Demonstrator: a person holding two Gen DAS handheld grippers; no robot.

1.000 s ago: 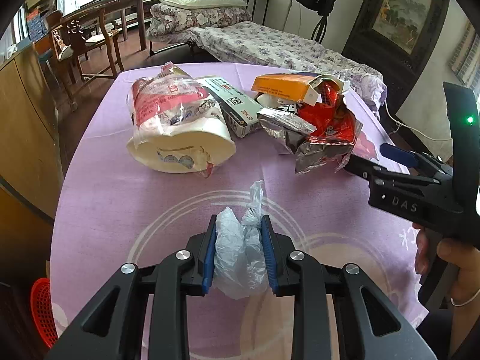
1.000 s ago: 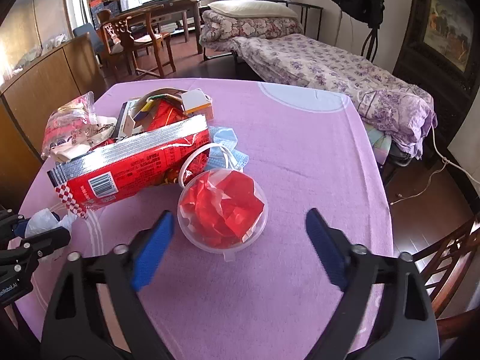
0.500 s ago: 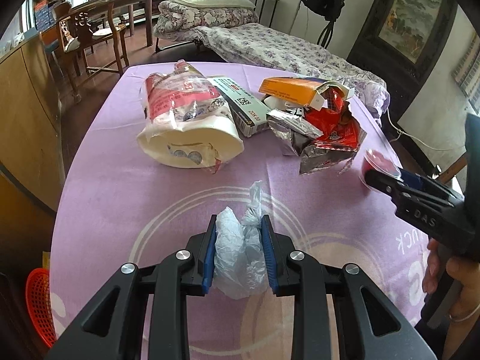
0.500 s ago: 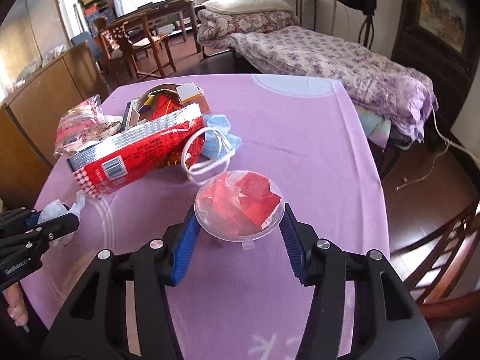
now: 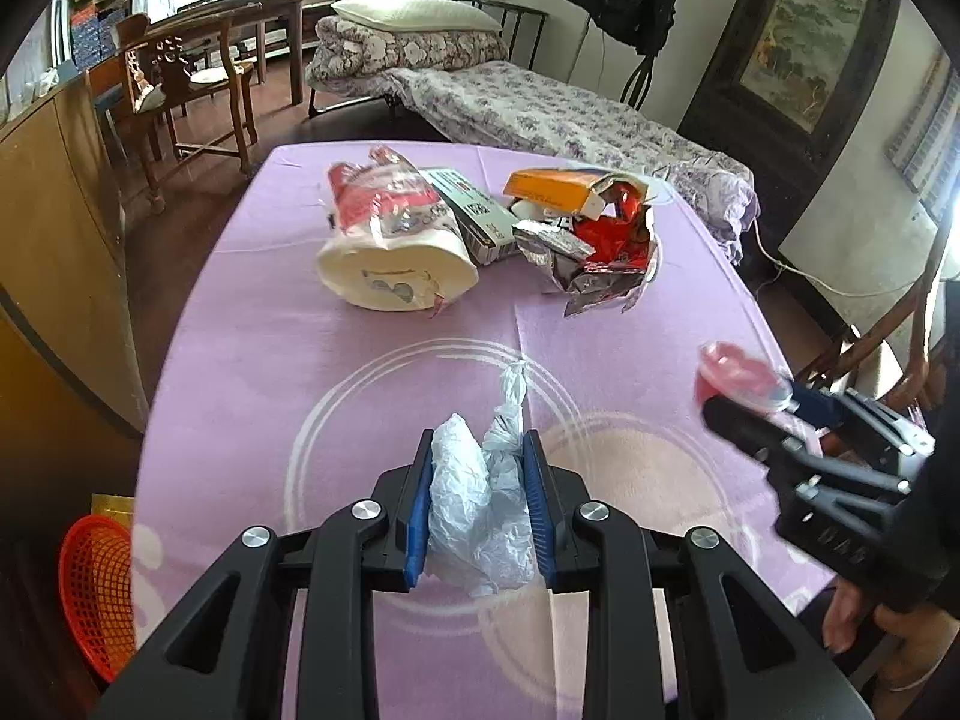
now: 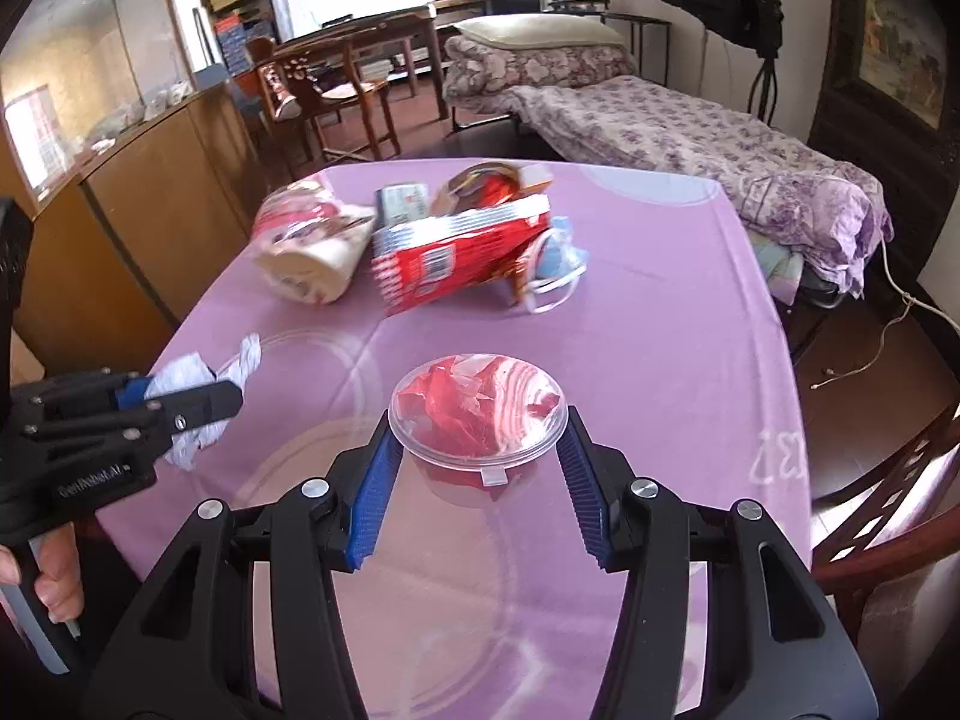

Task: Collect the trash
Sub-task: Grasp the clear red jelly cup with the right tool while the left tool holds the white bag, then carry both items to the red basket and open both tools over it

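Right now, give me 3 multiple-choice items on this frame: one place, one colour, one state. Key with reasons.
1. Where is the orange basket?
A. on the table
B. on the floor left of the table
C. on the bed

2. What colour is the tablecloth?
A. purple
B. green
C. white

3. What is the right gripper doing?
A. standing open over bare cloth
B. closed on the clear cup of red scraps
C. closed on a box

Key:
1 B, it sits below the table's left edge.
2 A, purple cloth covers the table.
3 B, the blue pads press the clear cup on both sides.
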